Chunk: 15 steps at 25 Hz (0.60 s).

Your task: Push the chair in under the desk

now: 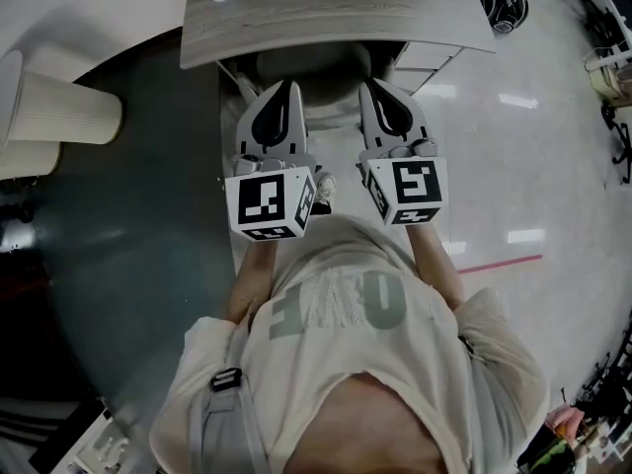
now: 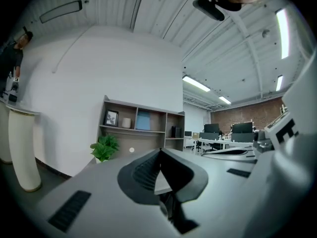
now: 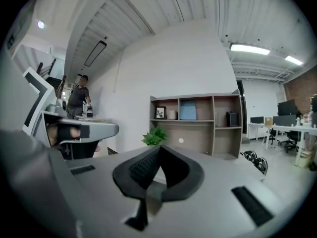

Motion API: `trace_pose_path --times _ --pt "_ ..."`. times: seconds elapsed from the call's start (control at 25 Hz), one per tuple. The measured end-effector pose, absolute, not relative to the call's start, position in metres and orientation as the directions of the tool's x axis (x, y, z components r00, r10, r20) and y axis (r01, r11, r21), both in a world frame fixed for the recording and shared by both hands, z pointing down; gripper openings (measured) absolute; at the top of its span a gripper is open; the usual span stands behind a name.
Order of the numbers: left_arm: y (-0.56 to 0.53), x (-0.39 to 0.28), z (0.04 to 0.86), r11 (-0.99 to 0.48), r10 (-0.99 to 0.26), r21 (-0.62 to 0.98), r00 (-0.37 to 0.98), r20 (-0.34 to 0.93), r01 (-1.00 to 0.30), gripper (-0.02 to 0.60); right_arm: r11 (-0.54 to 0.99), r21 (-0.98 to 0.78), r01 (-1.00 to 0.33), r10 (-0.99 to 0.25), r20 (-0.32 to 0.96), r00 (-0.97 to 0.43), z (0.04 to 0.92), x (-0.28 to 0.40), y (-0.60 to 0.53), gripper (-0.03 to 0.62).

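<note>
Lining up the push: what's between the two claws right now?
Head view: between the left claw and the right claw only the pale chair shows, under the desk edge, plus a shoe nearer the person.

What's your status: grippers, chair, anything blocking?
Left gripper shut, empty. Right gripper shut, empty. Chair mostly under desk. No obstruction seen near it.

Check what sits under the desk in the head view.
A pale chair shows under the front edge of the desk, with a white drawer unit beside it. The desk covers the chair's far part; the left claw and right claw hide its sides.
</note>
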State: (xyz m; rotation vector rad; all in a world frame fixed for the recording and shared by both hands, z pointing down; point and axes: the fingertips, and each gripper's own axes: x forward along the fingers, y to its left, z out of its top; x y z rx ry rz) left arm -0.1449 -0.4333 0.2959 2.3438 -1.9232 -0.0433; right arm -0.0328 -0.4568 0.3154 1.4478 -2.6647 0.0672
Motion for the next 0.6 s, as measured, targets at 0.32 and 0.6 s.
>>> trace_pose_path --times 0.32,0.6 --pt "-0.434 -0.149 0.301 -0.175 -0.981 0.11 0.183 0.066 -0.978 0.014 0.563 0.018 -0.826 -0.821 0.132 -0.556 0.319 -0.038 -0.458 0.018" --pt "-0.442 -0.157 0.309 -0.164 -0.981 0.124 0.175 0.085 -0.979 0.015 0.566 0.031 -0.824 -0.819 0.143 -0.556 0.325 -0.042 -0.467 0.018"
